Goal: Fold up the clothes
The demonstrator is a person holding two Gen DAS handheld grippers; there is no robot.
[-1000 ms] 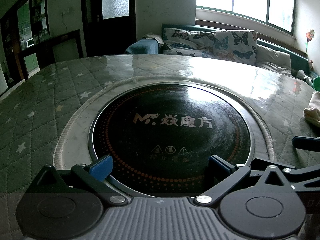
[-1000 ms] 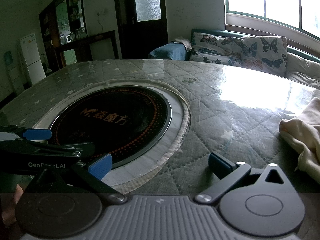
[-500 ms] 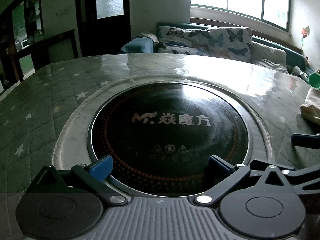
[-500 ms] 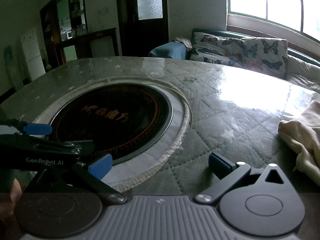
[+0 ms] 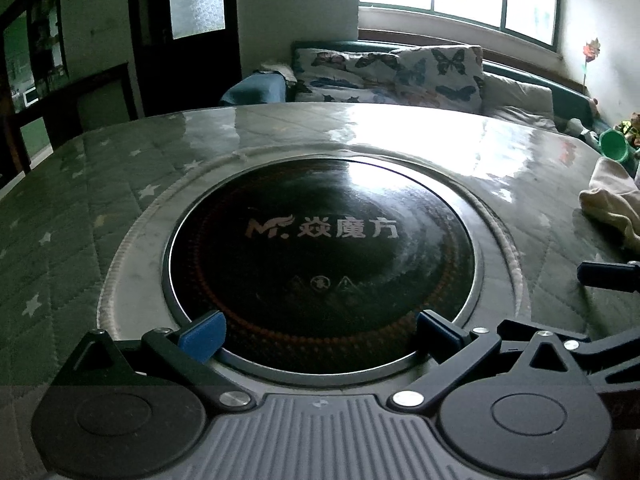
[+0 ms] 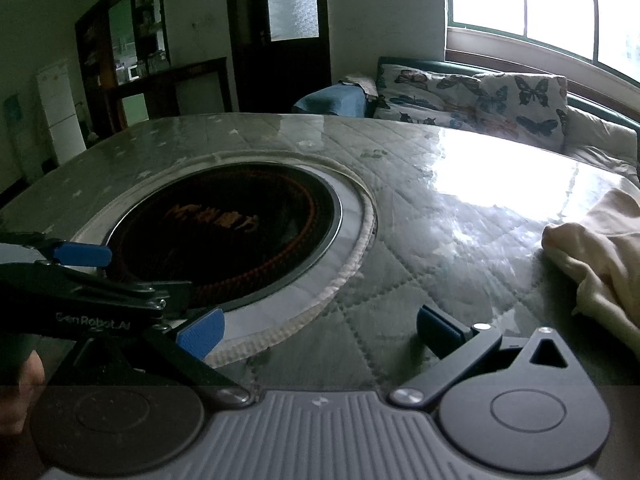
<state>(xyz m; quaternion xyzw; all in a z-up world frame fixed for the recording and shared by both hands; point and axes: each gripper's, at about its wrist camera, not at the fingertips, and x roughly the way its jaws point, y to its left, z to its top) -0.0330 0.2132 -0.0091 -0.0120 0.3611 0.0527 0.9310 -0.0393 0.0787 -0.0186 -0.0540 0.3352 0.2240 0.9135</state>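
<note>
Since a second earlier we had only drifted slightly, so folding had not begun: our left tool (image 5: 320,330) hung with jaws apart and empty over the glossy black round cooktop (image 5: 320,248) set in the quilted, star-printed bench (image 5: 60,220). Our right tool (image 6: 320,330), equally spread and empty, sat short of the soft, crumpled cream garment (image 6: 600,264) at the bench's right edge.

The crumpled cream-coloured cloth garment (image 6: 600,264) runs off the right edge of both views, so its full shape cannot be told. A small green plastic cup-like object (image 5: 615,146) at far right is cropped, unclear. Shelf contents upper left are too small.
</note>
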